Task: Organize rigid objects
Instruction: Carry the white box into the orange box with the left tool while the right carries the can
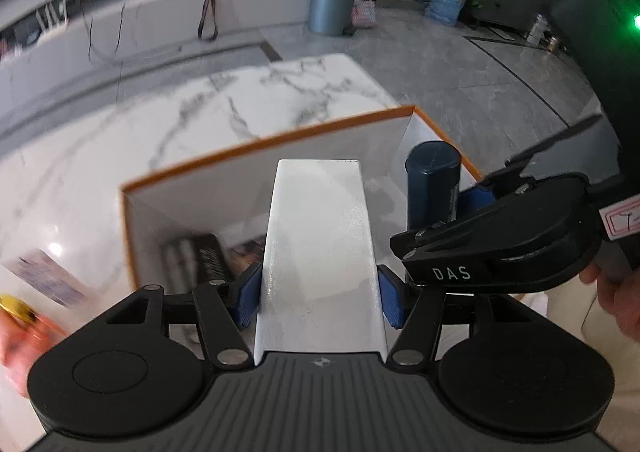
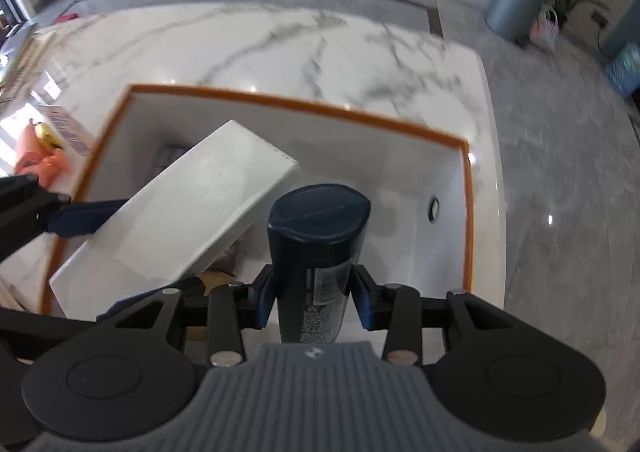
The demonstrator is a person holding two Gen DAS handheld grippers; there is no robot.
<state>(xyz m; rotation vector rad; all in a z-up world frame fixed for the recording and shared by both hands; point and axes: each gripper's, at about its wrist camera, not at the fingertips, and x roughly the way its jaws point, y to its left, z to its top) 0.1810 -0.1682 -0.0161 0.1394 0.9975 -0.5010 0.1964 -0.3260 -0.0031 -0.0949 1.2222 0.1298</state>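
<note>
2 tools clamped: white box (image 1: 320, 252), dark bottle (image 2: 316, 252); bin (image 2: 304, 101) contents blurred.

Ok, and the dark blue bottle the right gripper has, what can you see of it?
The dark blue bottle looks like glossy plastic, with a flattened oval cap and a printed label with small text on its side. The right gripper is shut on its body, blue pads against both sides. It is held over the orange-rimmed white box, beside the white carton.
</note>
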